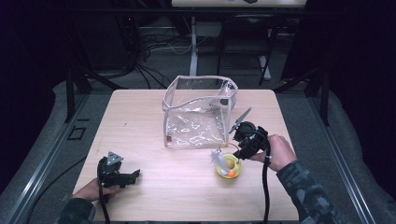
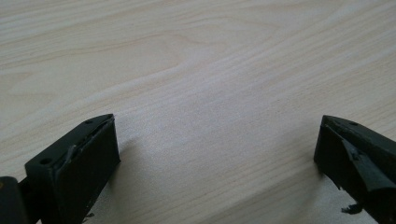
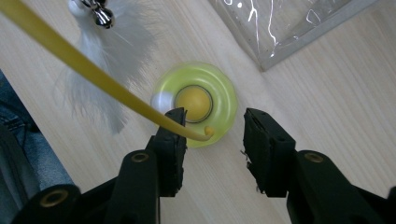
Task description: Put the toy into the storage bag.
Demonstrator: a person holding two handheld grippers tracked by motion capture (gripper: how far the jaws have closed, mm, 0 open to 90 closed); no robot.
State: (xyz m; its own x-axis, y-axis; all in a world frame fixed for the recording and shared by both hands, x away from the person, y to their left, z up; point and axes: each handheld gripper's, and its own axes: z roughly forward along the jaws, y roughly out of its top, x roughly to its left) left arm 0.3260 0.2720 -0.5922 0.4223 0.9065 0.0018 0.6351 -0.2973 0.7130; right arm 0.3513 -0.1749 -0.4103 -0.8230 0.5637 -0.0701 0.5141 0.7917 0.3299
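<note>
Yellow toy (image 3: 196, 102) lies on pale wooden table (image 1: 154, 186).

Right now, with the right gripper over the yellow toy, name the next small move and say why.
Probably close the right gripper a little more on the yellow wand. Its curved end lies between the jaws above the round yellow toy, against one jaw, with a gap left to the other. The clear pouch stands open just behind, likely the destination.

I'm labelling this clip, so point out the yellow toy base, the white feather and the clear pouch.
yellow toy base (image 3: 219, 95): right gripper view, its ring.
white feather (image 3: 119, 51): right gripper view, its fluffy middle.
clear pouch (image 1: 189, 128): high view, front wall.
</note>
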